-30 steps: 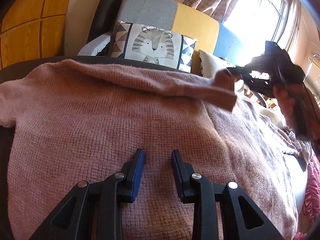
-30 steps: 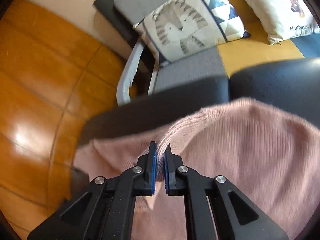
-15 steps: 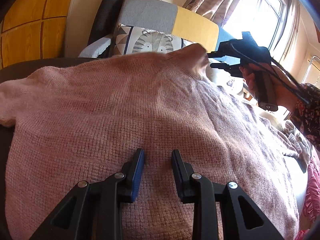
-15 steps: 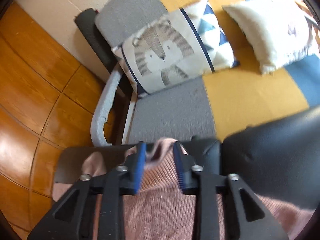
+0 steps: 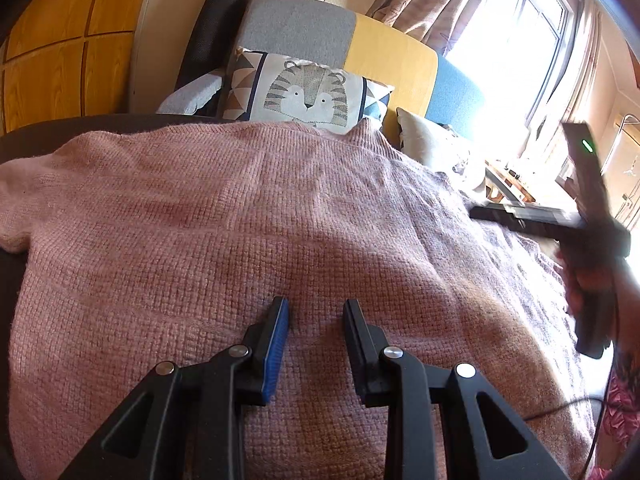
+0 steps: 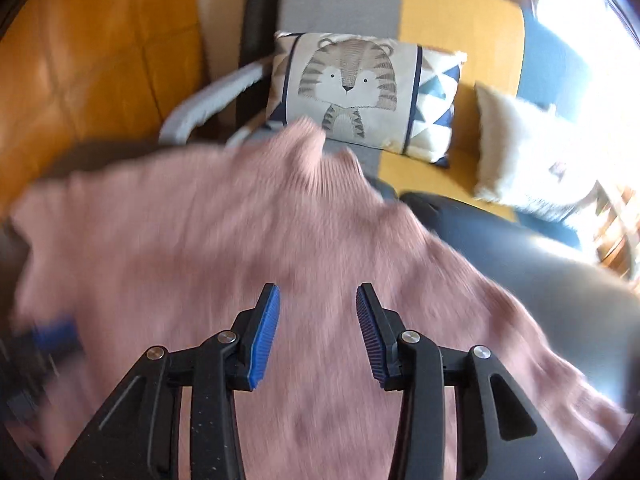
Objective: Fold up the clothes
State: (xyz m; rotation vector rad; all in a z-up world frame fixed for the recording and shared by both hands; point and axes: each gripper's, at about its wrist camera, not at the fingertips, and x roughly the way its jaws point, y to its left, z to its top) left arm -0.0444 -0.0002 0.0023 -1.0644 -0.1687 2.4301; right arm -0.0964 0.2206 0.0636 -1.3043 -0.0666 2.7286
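Pink knit sweater [image 5: 248, 220] over dark seat [image 6: 520, 240]

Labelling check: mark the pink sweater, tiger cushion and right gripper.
pink sweater [image 5: 248, 216]: left wrist view, middle of knit body.
tiger cushion [image 6: 352, 84]: right wrist view, tiger's face.
right gripper [image 6: 318, 312]: right wrist view, midway between fingertips.

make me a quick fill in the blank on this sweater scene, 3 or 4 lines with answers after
1. The knitted sweater spread under both grippers is ____ in colour.
2. The cushion on the sofa behind it shows a cartoon ____.
3. The jaws of the left gripper stand apart, with their tips on the ____.
4. The right gripper has jaws that are opening, and they hold ____.

Missing words: pink; tiger; sweater; nothing
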